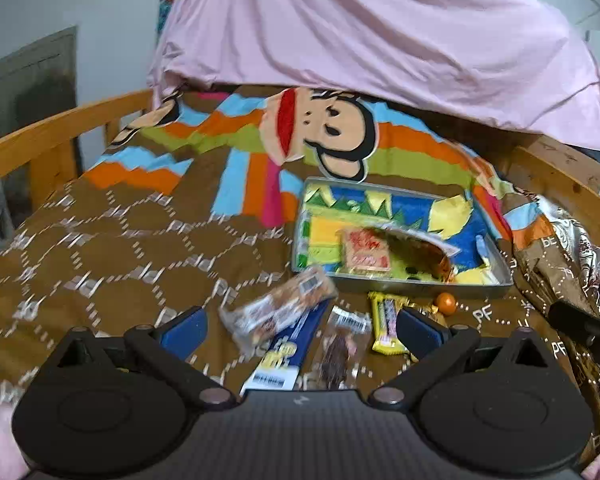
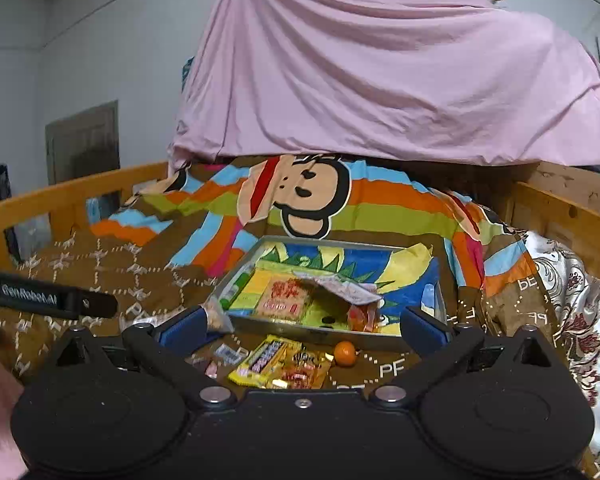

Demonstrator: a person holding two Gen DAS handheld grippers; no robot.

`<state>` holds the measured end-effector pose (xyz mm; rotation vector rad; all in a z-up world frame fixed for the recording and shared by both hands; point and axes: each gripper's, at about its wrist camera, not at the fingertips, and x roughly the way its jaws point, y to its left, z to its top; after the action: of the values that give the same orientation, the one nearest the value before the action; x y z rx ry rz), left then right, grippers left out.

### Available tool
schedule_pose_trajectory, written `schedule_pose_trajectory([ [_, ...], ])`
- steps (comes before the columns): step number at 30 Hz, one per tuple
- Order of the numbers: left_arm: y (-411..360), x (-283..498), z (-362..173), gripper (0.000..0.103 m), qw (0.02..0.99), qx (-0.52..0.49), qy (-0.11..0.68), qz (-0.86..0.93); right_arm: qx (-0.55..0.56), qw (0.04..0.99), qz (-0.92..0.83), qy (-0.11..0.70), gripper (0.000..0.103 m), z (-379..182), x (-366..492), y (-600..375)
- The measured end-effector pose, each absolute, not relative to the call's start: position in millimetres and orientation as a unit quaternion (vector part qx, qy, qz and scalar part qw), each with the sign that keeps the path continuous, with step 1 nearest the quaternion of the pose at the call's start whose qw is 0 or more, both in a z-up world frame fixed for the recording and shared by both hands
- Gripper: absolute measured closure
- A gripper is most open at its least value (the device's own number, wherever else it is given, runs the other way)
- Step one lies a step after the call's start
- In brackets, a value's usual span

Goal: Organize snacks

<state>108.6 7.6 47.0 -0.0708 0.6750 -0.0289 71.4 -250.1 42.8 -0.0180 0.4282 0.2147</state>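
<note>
The left claw is seen with its blue pads spread wide, and nothing is pinched between them. Between the pads and just ahead, a speckled snack bar is seen tilted and blurred; whether it rests on the blanket or is in the air cannot be told. Beneath it, closer to the claw body, a blue packet lies flat, and just right of that a clear wrapper with dark contents is found. A yellow bar lies beside the right pad, with a small orange ball just beyond it. Farther ahead and to the right of the left claw, a metal tray with a colourful lining is set on the brown patterned blanket; a pale red-printed packet and an opened brown wrapper lie inside it.

The right claw is likewise held spread, gripping nothing. Between its pads, the yellow bar and a golden wrapper lie side by side on the blanket, with the orange ball just to their right. The tray sits directly ahead. To the far left of the right claw, the body of the other gripper is seen
</note>
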Motion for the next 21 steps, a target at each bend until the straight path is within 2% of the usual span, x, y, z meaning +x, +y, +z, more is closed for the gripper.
schedule_pose_trajectory([
  [11, 7.1, 93.2, 79.6, 0.001, 0.918, -0.051, 0.394, 0.009, -0.037, 0.964, 0.166, 0.204, 0.001, 43.4, 48.4, -241.3],
  [21, 7.8, 99.9, 74.1, 0.001, 0.905, 0.041, 0.422, 0.019, -0.04, 0.949, 0.198, 0.242, 0.001, 18.3, 62.1, -235.0],
])
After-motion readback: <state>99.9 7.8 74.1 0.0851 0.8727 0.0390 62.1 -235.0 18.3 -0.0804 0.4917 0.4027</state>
